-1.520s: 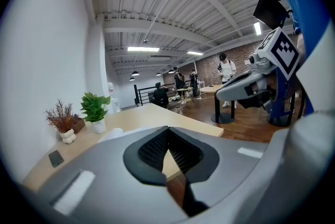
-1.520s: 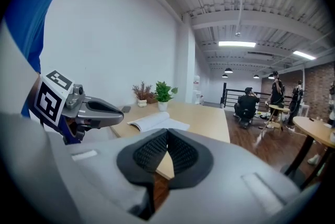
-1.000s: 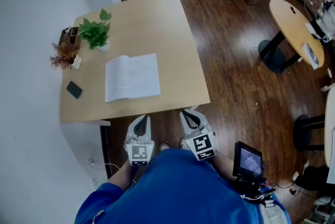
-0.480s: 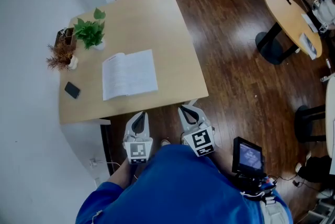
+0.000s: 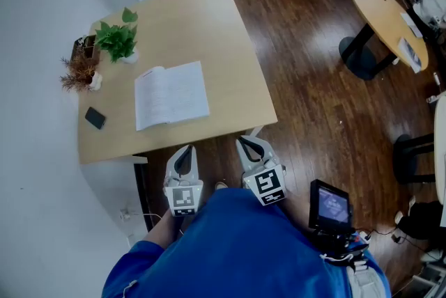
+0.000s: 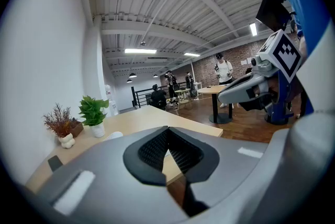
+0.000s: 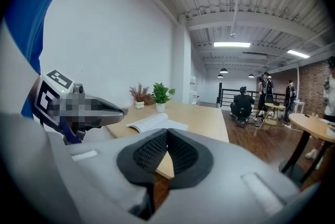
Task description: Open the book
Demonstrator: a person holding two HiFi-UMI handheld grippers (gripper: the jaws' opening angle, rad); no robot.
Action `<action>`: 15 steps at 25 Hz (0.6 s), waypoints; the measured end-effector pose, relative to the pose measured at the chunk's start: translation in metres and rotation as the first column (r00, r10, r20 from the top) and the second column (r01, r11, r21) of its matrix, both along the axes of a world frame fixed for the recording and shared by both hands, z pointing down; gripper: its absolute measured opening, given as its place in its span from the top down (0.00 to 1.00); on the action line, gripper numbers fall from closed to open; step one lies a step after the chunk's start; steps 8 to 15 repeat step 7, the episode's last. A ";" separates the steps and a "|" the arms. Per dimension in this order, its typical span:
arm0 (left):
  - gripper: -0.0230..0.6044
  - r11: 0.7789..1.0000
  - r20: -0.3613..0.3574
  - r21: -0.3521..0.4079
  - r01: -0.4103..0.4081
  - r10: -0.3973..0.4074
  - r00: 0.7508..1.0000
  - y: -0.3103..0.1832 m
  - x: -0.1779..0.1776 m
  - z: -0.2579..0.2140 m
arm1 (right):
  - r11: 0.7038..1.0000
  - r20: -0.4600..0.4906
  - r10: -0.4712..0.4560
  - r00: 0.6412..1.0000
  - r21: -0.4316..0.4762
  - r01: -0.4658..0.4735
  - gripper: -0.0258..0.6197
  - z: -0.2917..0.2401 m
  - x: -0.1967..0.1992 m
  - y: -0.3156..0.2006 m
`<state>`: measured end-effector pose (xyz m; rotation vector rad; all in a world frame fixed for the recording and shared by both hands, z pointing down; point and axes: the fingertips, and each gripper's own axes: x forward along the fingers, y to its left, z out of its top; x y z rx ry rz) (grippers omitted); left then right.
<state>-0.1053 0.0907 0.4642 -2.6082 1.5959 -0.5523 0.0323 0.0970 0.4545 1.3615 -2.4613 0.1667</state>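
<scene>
- Nearest is the person's blue sleeve and torso (image 5: 237,248); a small screen device (image 5: 329,206) hangs at the right hip.
- The left gripper (image 5: 184,152) is held just short of the bench's near edge. Its fingers (image 6: 152,149) are clenched together with nothing between them.
- The right gripper (image 5: 249,143) sits just beside it on the right, tips also short of the edge. Its fingers (image 7: 149,152) are likewise pressed together and empty.
- The bench (image 5: 209,25) is a pale wood top over a dark plank floor, with a white wall along its left side.
- The book (image 5: 171,94) lies open, pages up, on the left half of the bench, well apart from both grippers.
- A dark phone (image 5: 95,118) lies flat to the left of the book, near the left edge.
- Farther on the left stand a dried plant (image 5: 82,72) and a green plant (image 5: 117,41) in white pots, with a brown box (image 5: 82,47) between them and the wall.
- Far right, across the floor, is a round table (image 5: 390,18) on a dark base.
</scene>
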 end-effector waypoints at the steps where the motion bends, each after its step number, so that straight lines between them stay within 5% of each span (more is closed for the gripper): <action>1: 0.95 1.000 0.000 0.002 0.001 -0.001 1.000 0.000 0.000 0.001 | 1.000 0.000 0.000 1.000 0.001 0.000 0.96 0.000 0.000 0.000; 15: 0.95 1.000 0.001 0.014 0.006 -0.006 1.000 -0.002 -0.004 0.004 | 1.000 -0.001 0.000 1.000 0.009 0.000 0.96 0.001 -0.001 0.000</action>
